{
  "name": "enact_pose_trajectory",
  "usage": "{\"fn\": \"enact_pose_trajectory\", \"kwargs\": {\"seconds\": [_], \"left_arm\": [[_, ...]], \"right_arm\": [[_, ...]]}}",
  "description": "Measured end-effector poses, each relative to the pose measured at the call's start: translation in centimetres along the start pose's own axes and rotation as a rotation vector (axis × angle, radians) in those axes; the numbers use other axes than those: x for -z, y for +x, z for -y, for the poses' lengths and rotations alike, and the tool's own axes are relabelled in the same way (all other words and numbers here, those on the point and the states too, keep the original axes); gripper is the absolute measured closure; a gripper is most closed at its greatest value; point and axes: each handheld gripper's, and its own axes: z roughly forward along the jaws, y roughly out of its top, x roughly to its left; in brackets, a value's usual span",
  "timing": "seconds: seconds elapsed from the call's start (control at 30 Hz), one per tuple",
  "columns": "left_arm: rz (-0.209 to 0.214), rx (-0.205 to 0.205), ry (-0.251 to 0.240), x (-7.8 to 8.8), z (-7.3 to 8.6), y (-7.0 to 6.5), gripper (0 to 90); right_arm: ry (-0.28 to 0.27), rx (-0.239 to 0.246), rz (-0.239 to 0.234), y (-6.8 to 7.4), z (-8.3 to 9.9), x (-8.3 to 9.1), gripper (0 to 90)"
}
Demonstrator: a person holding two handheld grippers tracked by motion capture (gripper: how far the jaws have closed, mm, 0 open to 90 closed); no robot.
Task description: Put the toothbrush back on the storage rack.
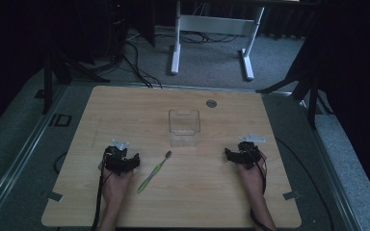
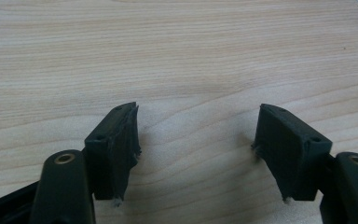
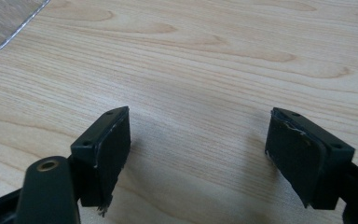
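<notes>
A clear plastic box (image 1: 184, 126) stands near the middle of the wooden table (image 1: 125, 106); one of its corners (image 3: 7, 21) shows at the top left of the right gripper view. A green toothbrush (image 1: 153, 172) lies in front of the box, slanting toward the near left. My left gripper (image 1: 121, 160) rests on the table just left of the toothbrush, its jaws wide apart over bare wood (image 2: 196, 135). My right gripper (image 1: 243, 155) sits at the right of the table, open too, nothing between its pads (image 3: 198, 140).
A small round metal disc (image 1: 211, 103) is set in the tabletop behind the box. A white desk frame (image 1: 212, 29) and cables lie on the floor beyond the table. Dark stands flank both sides.
</notes>
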Motion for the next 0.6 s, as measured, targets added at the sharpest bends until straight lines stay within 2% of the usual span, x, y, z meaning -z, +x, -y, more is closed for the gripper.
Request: {"fn": "enact_pose_trajectory", "kwargs": {"seconds": [0.03, 0.1, 0.27, 0.33, 0.43, 0.6], "left_arm": [[-0.003, 0.002, 0.006, 0.1, -0.1, 0.1, 37.0], [-0.004, 0.005, 0.007, 0.1, -0.1, 0.2, 40.5], [0.017, 0.004, 0.019, 0.3, -0.2, 0.5, 42.6], [0.032, 0.015, 0.027, 0.4, -0.3, 0.8, 47.1], [0.044, 0.020, 0.019, 0.8, -0.5, 0.8, 47.9], [0.066, -0.014, -0.003, 2.3, -1.4, 0.3, 48.5]], "right_arm": [[0.000, 0.000, 0.000, 0.0, 0.0, 0.0, 22.0], [0.000, 0.000, 0.000, 0.0, 0.0, 0.0, 22.1], [0.000, 0.000, 0.000, 0.0, 0.0, 0.0, 22.0], [0.000, 0.000, 0.000, 0.0, 0.0, 0.0, 22.1], [0.000, 0.000, 0.000, 0.0, 0.0, 0.0, 22.0], [0.000, 0.000, 0.000, 0.0, 0.0, 0.0, 22.1]]}}
